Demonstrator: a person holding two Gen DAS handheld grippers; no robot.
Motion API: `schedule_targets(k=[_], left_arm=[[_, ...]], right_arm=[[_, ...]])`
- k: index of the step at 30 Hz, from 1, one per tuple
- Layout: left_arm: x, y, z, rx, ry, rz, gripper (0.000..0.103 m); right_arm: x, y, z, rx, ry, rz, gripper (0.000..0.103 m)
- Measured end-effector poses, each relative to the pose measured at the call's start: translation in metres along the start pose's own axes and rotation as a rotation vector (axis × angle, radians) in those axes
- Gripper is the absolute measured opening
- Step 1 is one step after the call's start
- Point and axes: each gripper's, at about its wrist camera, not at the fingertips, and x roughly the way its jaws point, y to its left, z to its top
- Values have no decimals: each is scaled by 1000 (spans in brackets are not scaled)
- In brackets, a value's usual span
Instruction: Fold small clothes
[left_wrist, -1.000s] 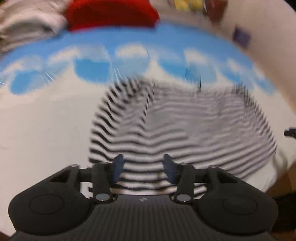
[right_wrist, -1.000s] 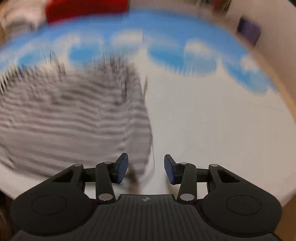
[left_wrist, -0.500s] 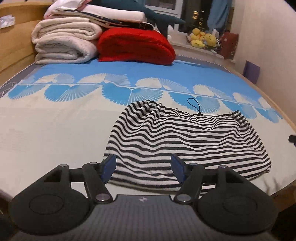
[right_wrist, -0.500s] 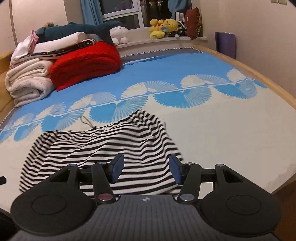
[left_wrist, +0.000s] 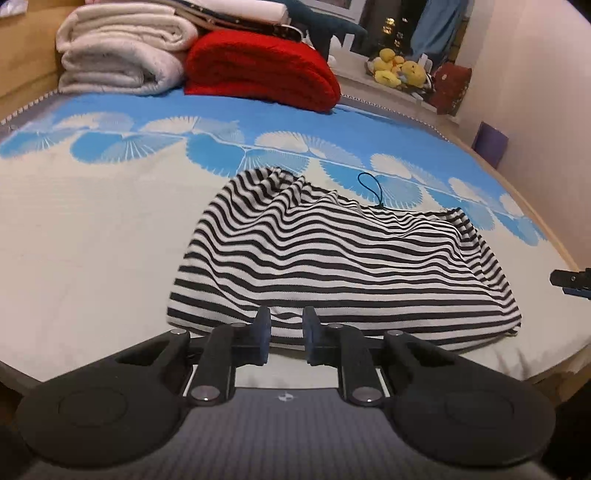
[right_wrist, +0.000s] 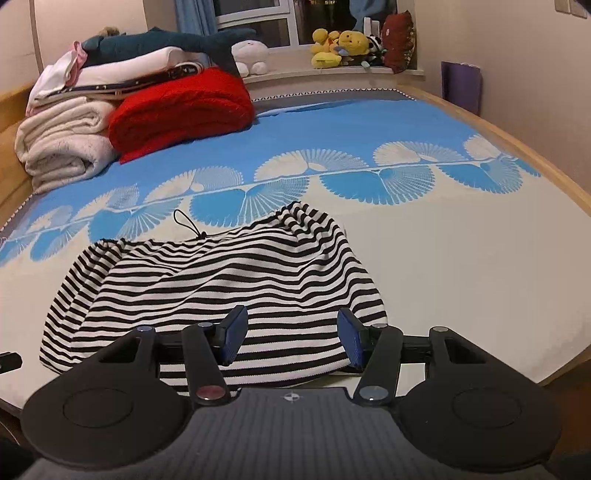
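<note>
A black-and-white striped garment (left_wrist: 332, 258) lies in a rumpled fold near the front edge of the bed, with a thin black loop cord (left_wrist: 371, 186) at its far edge. It also shows in the right wrist view (right_wrist: 221, 280). My left gripper (left_wrist: 286, 334) hovers at the garment's near hem with its jaws narrowed to a small gap and nothing between them. My right gripper (right_wrist: 291, 336) is open wide over the garment's near right part and holds nothing.
The bed sheet (left_wrist: 92, 229) is cream with blue fan prints. A red blanket (left_wrist: 258, 70) and folded white blankets (left_wrist: 118, 55) are stacked at the head. Plush toys (right_wrist: 336, 46) sit on the window sill. The wooden bed edge (right_wrist: 517, 147) runs along the right.
Both grippers let go of the garment and pulled back toward the bed's front edge. The left jaws have narrowed since half a second ago. The right jaws have widened.
</note>
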Motion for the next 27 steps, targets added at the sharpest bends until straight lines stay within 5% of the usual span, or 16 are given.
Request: schedule_targets(k=[3,13,21,27], left_arm=[[22,15,6,-122,41,10,20],[72,82,8,-475,183,41,56],[92,105,8,-612,166,27,63],[99,97,9,-602,123,44,59]], right_arm=[[6,4,1,-17,-1,-2,54],[-2,-18,67,-139,-215,48,53],[46,-48,67,76,-99,27,52],[53,-41,60,27,-60,-14,51]])
